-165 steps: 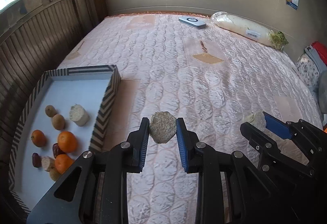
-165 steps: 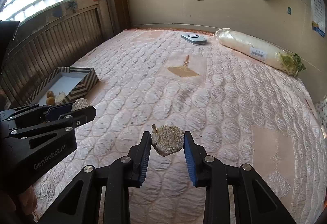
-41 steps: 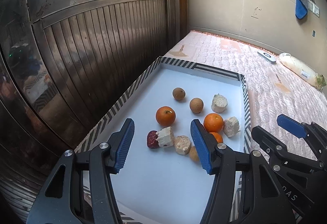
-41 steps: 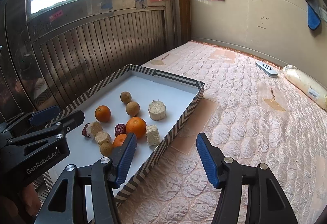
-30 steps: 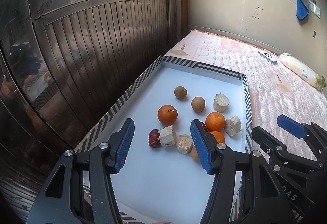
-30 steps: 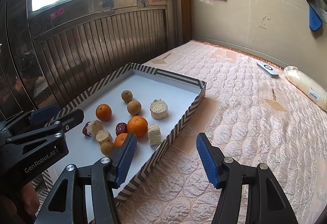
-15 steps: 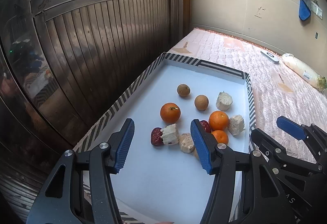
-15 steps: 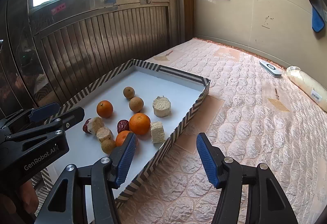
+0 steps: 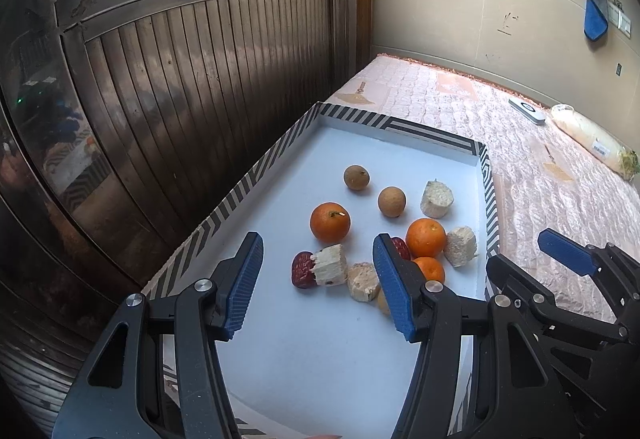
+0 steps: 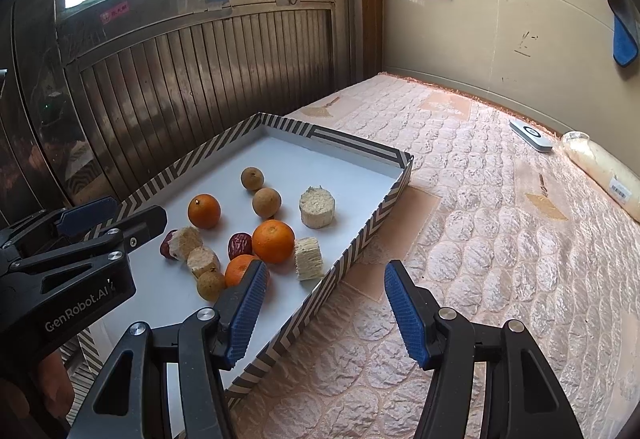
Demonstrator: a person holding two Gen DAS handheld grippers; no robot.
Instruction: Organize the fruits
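Note:
A striped-rim tray (image 9: 384,121) (image 10: 356,145) with a white floor lies on the pink mattress by the wooden panelling. In it are oranges (image 9: 330,221) (image 10: 273,241), brown longans (image 9: 356,177) (image 10: 266,202), red dates (image 9: 302,269) (image 10: 240,243) and pale cut chunks (image 9: 437,193) (image 10: 317,201). My left gripper (image 9: 318,281) is open and empty above the tray's near part. My right gripper (image 10: 325,306) is open and empty above the tray's right rim. Each gripper shows in the other's view, right one (image 9: 568,253), left one (image 10: 108,217).
The quilted mattress (image 10: 500,239) stretches to the right. A white remote (image 10: 531,135) and a wrapped long vegetable (image 10: 600,167) lie far back by the wall. Dark wooden panelling (image 9: 200,99) stands right behind the tray.
Earlier each gripper held a pale chunk over the mattress; both now are open and empty over the tray. In the last second both drifted slightly back, the tray sliding a bit in view.

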